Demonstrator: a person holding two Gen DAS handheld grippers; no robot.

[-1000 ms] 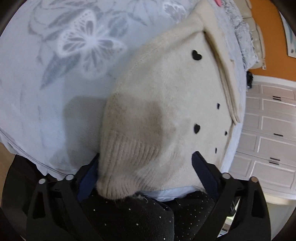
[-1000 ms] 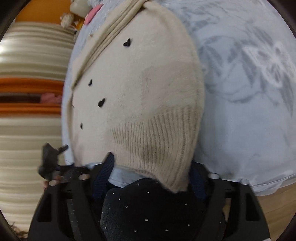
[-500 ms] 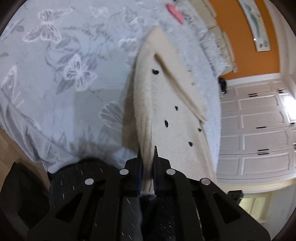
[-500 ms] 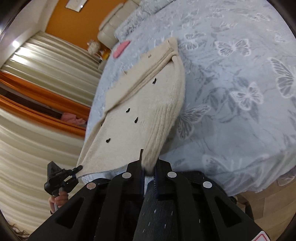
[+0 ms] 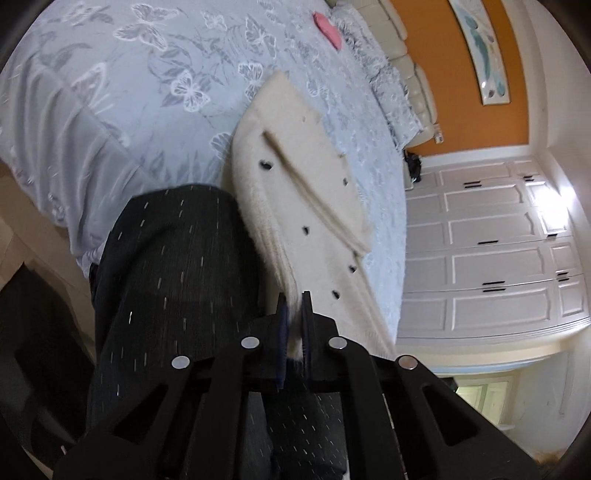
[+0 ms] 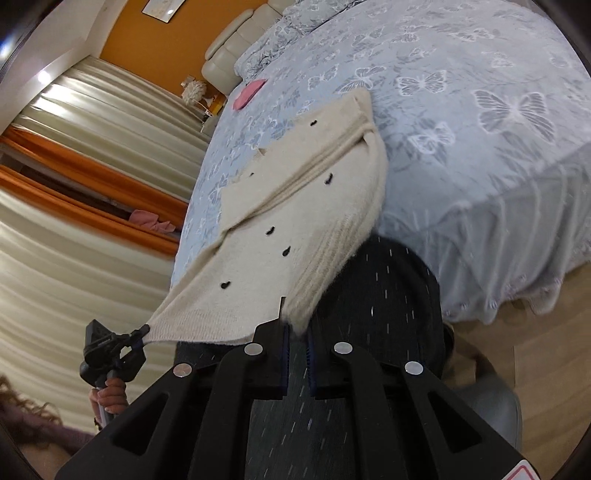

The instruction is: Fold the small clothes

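Observation:
A cream knit cardigan (image 5: 314, 192) with small black heart buttons hangs from both grippers, its far end still resting on the bed. My left gripper (image 5: 294, 306) is shut on one corner of its ribbed hem. My right gripper (image 6: 295, 325) is shut on the other hem corner of the cardigan (image 6: 295, 206). In the right wrist view the left gripper (image 6: 110, 347) shows at the lower left, clamped on its corner. The hem is lifted above the bed edge, close to my dark trousers (image 5: 177, 280).
The bed has a pale blue butterfly-print cover (image 5: 147, 92), which also shows in the right wrist view (image 6: 461, 129). A pink cloth (image 5: 327, 29) lies near the pillows. White cupboards (image 5: 491, 240) stand on one side, cream curtains (image 6: 74, 184) on the other. Wooden floor (image 6: 546, 350) lies below.
Both grippers shut on the hem corners, then lifted and drew back from the bed. The cardigan's near end rose off the cover and now stretches between them.

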